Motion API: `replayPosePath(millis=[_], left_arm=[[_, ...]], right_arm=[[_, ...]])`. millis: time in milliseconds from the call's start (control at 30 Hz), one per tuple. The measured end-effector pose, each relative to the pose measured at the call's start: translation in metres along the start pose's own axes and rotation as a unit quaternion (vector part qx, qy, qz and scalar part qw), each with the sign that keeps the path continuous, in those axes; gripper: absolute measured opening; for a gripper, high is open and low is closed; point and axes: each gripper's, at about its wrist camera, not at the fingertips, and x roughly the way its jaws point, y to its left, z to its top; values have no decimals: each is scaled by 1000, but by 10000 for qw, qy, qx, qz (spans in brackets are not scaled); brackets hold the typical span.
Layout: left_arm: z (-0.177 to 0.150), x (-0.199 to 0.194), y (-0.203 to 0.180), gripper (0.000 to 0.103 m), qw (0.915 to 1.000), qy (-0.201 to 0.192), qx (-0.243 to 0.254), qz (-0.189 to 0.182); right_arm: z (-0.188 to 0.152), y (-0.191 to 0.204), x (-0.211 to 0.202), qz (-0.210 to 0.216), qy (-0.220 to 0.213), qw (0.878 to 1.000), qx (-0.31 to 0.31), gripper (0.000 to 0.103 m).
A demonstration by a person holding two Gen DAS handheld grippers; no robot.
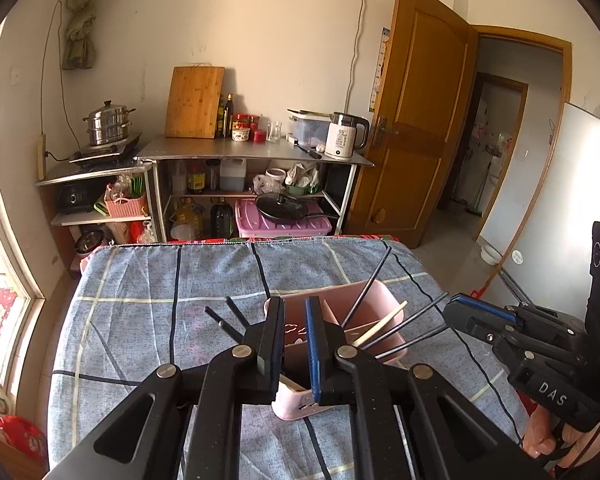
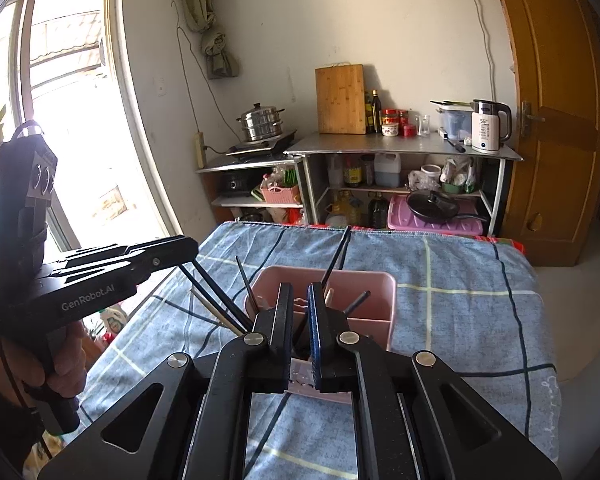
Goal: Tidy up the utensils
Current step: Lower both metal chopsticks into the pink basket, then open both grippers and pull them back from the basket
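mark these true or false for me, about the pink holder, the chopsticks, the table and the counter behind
1. The pink holder stands on a blue checked cloth. True.
2. The holder is empty. False: black chopsticks and a pale one stick out of it.
3. A white kettle stands on the counter. True.
4. The cutting board lies flat. False: it leans upright against the wall.
5. The wooden door is shut. False: it stands open.
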Motion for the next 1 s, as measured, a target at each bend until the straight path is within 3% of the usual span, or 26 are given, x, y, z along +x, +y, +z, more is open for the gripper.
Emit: replayPosePath(millis=[433,833,1000], left_arm=[[-53,-61,-17,10,9998,-191,-38,5],[-109,-84,-39,11,9998,-190,-96,-44],[-127,-91,-46,20,9997,-245,-19,-35]], right_arm=[[-36,3,-55,-103,-176,9998,40,13],[-79,14,-86,-225,-159,9996,0,14],[-96,20,-93,-234,-150,9996,-37,14]])
